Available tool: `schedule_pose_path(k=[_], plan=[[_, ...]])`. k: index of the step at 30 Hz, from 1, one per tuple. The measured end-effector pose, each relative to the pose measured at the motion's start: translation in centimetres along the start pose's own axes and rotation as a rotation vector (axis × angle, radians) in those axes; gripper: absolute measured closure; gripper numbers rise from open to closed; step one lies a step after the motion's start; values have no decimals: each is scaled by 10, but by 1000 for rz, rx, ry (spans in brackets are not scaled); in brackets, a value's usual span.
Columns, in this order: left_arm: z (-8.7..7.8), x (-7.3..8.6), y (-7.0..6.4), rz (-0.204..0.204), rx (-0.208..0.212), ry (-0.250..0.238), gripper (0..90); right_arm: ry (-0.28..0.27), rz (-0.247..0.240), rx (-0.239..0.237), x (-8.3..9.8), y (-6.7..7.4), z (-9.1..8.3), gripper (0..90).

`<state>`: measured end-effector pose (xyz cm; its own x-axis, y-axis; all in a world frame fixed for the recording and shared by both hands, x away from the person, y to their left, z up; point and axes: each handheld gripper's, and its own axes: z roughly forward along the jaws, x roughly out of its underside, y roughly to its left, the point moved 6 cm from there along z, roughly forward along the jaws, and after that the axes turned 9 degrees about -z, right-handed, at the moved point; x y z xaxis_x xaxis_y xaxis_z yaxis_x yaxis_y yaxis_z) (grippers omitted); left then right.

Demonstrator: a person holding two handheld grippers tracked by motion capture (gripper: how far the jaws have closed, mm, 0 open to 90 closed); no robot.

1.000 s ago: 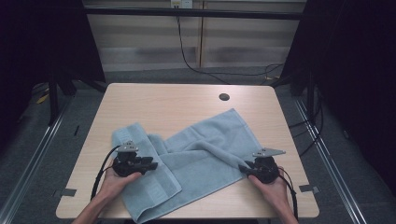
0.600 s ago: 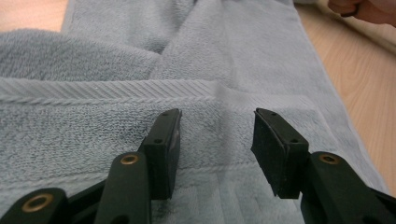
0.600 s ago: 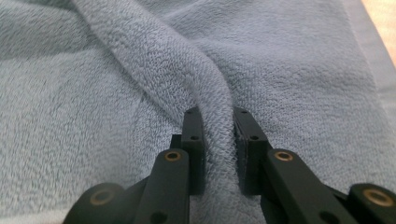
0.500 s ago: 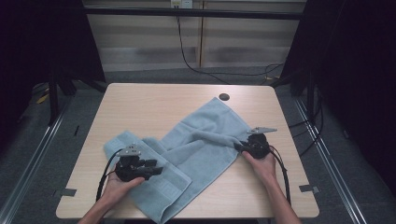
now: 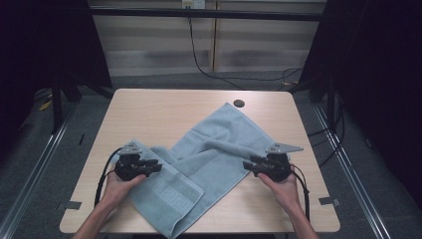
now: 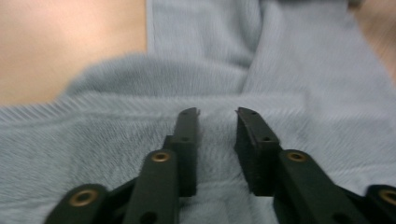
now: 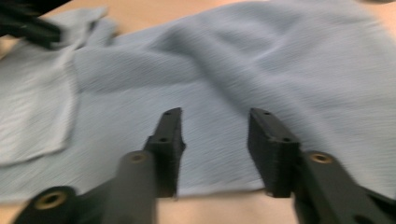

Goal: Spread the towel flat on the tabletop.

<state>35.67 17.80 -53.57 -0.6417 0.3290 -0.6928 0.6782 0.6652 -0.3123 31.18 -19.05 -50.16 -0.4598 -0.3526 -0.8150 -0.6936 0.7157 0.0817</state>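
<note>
Both grippers over the towel, jaws apart.

Nearest us, we see the left gripper low over the towel's folded near end, jaws apart with nothing between them. The right gripper sits at the towel's right edge, jaws wide, empty too. The light blue towel lies rumpled, slanting across the table from the near edge towards the far right. Beyond its far corner we spot a dark hole.

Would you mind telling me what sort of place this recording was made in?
Probably a lab recording station: a bare wooden table with black curtains at both sides, cables trailing across the floor behind, and one blue towel laid out.
</note>
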Motion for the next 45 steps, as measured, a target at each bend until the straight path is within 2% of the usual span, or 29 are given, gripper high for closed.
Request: schedule_pose_path(k=[1, 3, 6, 9, 10, 11, 12, 13, 15, 17, 19, 23, 25, 27, 28, 30, 33, 34, 37, 40, 43, 45], plan=[[2, 2, -2, 13, -8, 8, 723, 26, -17, -10, 5, 5, 3, 608], [2, 4, -7, 12, -2, 24, 730, 66, -22, -26, 14, 12, 11, 596], [0, 12, -18, 1, 43, 47, 729, 113, -22, -9, 23, 15, 22, 530], [-5, 19, -31, 28, 68, 69, 713, 147, -33, 23, 28, 12, 32, 485], [-7, 19, -36, 44, 63, 55, 692, 132, -39, 29, 29, 12, 35, 479], [-9, 19, -43, 70, 76, 55, 651, 115, -27, 23, 28, 11, 37, 472], [-10, 17, -49, 89, 101, 58, 638, 114, -36, 25, 27, 11, 39, 476], [-11, 14, -55, 88, 119, 53, 631, 119, -55, 31, 26, 10, 41, 477], [-10, 8, -57, 87, 125, 41, 621, 121, -80, 48, 22, 8, 48, 485], [-7, 1, -54, 71, 132, 22, 606, 124, -106, 61, 16, 4, 56, 485], [-6, -6, -49, 53, 120, 9, 597, 115, -117, 66, 10, -3, 66, 485], [-7, -21, -37, 14, 116, -45, 594, 124, -101, 57, -6, -19, 86, 486], [-5, -27, -28, 3, 95, -45, 593, 145, -110, 67, -13, -25, 96, 485], [-2, -30, -15, -39, 66, -74, 594, 162, -130, 76, -20, -28, 105, 494], [1, -29, -8, -54, 36, -65, 594, 167, -128, 82, -22, -30, 108, 519], [5, -23, 2, -48, -21, -29, 575, 158, -137, 93, -26, -32, 113, 624], [8, -12, 13, -76, -37, -2, 572, 153, -128, 108, -26, -35, 112, 823], [8, -10, 14, -73, -38, 8, 576, 158, -116, 127, -25, -37, 110, 836], [4, -6, 13, -76, -39, 27, 591, 139, -95, 126, -23, -38, 98, 847], [4, -1, 6, -60, -30, 41, 592, 106, -93, 135, -28, -39, 76, 846], [1, 5, -6, -58, 8, 62, 591, 75, -100, 167, -34, -43, 50, 847], [1, 10, -18, -58, 49, 70, 591, 84, -100, 198, -31, -49, 36, 846]])
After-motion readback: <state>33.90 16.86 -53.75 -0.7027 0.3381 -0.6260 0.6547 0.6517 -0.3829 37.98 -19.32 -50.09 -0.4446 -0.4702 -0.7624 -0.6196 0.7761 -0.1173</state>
